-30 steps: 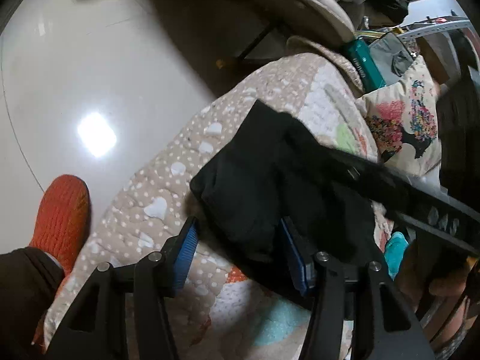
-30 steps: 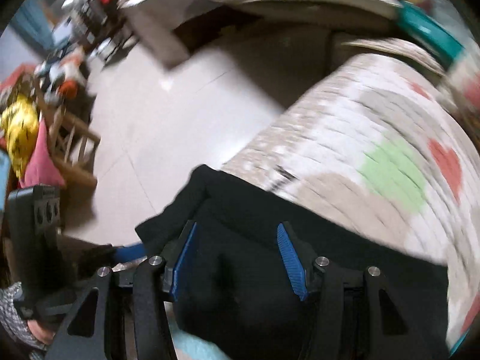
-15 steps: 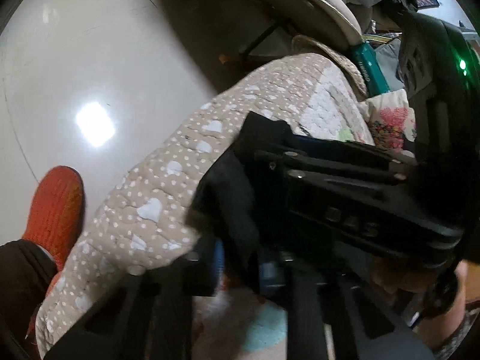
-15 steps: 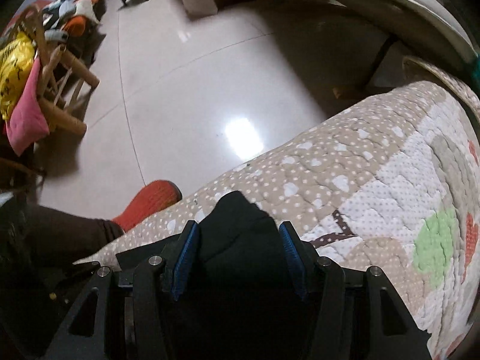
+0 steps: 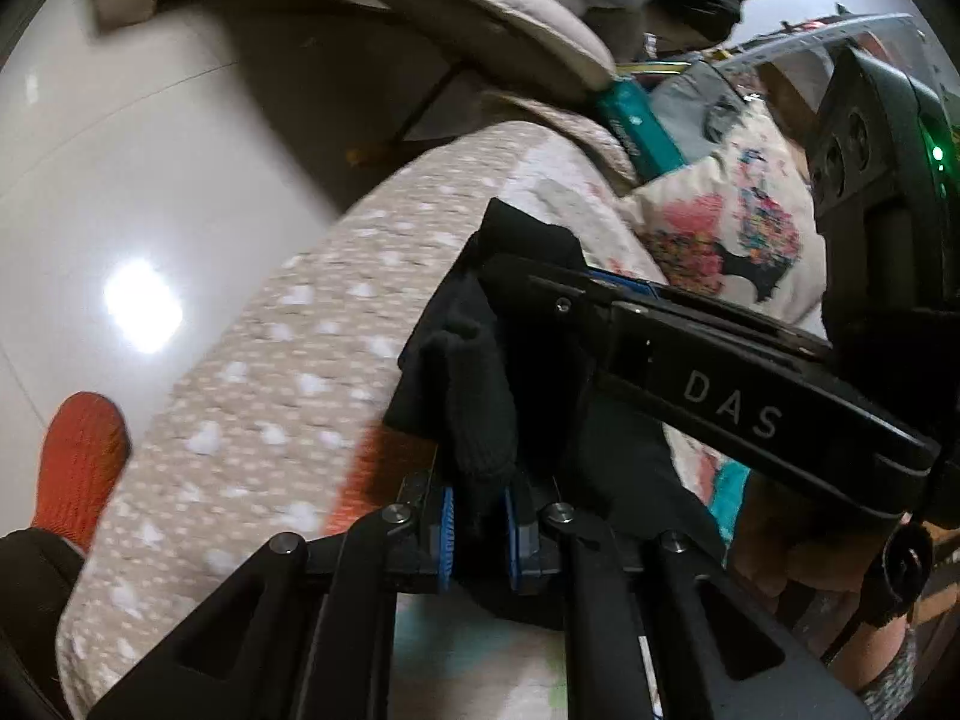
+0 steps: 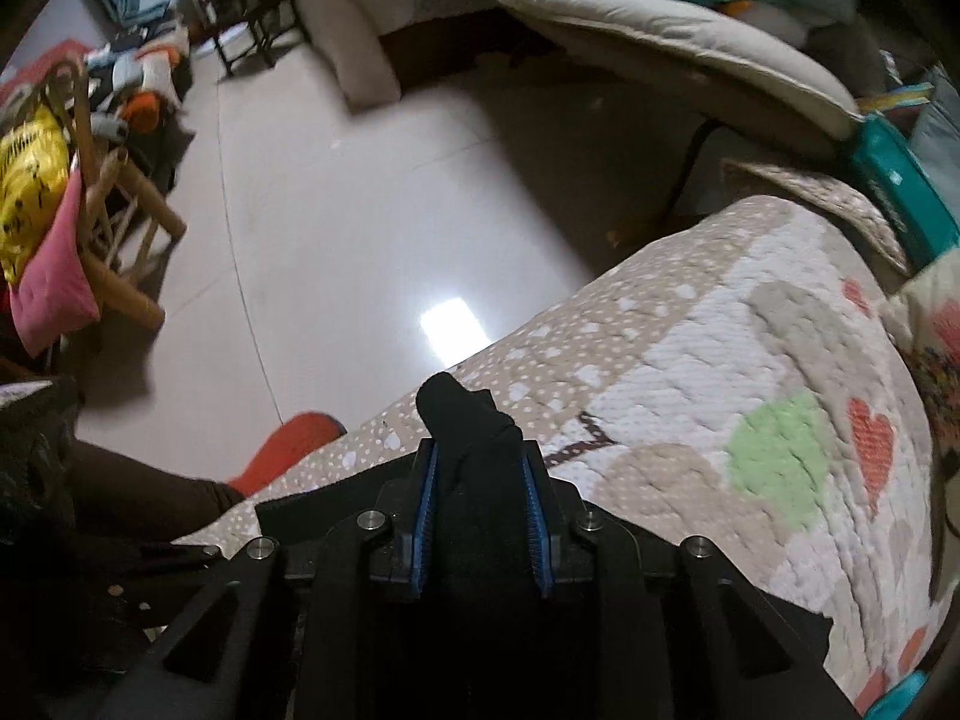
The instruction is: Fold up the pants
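The black pants are now clamped by the left gripper above the quilt, where its fingers were spread earlier; the right gripper is closing on them.

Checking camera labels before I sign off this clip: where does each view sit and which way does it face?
Left wrist: on the left claw, looking down along its fingers at black pants pinched on a quilt; right claw and orange slipper show.
Right wrist: on the right claw, jaws closing on the pants, facing floor and quilt; slipper, dark trouser leg show.
Shared: pants, quilt, slipper.
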{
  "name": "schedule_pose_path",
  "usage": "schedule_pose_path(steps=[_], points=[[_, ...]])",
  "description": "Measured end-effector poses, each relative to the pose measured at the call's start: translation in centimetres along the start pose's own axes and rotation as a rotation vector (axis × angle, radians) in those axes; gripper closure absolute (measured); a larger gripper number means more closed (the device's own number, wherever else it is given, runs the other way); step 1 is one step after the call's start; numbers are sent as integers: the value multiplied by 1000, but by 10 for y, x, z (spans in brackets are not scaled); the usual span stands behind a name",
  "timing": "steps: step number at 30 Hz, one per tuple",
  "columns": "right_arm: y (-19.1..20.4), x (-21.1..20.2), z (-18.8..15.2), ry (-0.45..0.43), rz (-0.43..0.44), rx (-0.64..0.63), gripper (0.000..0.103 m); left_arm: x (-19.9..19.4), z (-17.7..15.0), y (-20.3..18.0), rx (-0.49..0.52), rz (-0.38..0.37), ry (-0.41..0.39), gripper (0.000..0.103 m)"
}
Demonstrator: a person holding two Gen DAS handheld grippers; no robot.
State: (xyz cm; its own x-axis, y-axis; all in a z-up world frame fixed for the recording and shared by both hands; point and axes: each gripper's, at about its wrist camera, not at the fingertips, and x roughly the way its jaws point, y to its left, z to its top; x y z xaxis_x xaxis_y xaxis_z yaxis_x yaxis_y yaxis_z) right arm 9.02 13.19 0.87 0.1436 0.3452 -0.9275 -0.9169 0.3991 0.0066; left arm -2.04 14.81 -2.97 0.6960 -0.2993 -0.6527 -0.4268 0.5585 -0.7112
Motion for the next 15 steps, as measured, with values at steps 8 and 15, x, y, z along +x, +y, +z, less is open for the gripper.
schedule_pose_path(steps=[8, 15], points=[[-42, -42, -32, -64, -30, 131, 75, 21, -14, -44, 92, -76, 46, 91], [-87, -61, -76, -87, -50, 248, 75, 50, -30, -77, 188, -100, 113, 91]])
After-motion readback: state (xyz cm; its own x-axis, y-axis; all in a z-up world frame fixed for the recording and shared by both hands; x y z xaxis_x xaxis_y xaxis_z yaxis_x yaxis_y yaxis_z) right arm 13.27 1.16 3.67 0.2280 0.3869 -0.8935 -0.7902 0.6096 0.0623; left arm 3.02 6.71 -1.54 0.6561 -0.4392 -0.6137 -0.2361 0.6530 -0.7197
